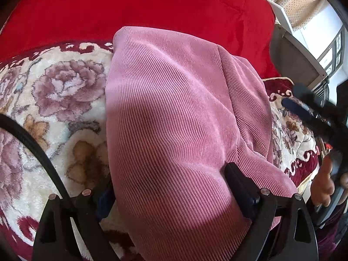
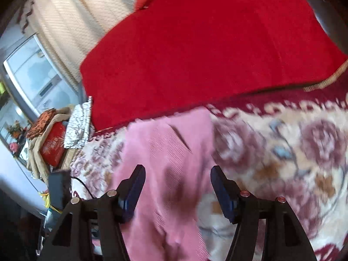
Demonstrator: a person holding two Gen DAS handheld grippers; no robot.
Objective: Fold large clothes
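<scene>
On a plush cream blanket (image 1: 65, 113) patterned with mauve roses and a dark red scrolled border lies the pink ribbed corduroy garment (image 1: 174, 117), folded into a thick, rounded bundle. Its far end reaches a bright red velvety cover (image 1: 152, 6) that spreads across the back of the scene.

From the left wrist view, the left claw (image 1: 169, 187) hangs low over the near end of the garment with its black fingers (image 1: 237, 184) spread wide. The bundle fills the gap between them, yet the pads do not visibly press it; the left finger is partly hidden behind the fabric's edge. A black cable (image 1: 37, 148) curves across the blanket at the left. At the far right of this view the right claw (image 1: 304, 106) appears blurred, with a hand (image 1: 322, 182) gripping its handle below.

From the right wrist view, which is smeared by motion, the right claw (image 2: 177, 180) has its jaws apart, blue-padded fingers (image 2: 219, 182) standing clear above the pink cloth (image 2: 165, 143) with nothing gripped. The floral blanket (image 2: 282, 152) stretches to the right and the red cover (image 2: 206, 43) fills the top. Beyond the bed's left edge sit a cream curtain (image 2: 71, 17), a window (image 2: 32, 71), and a heap of bags and boxes (image 2: 52, 139).
</scene>
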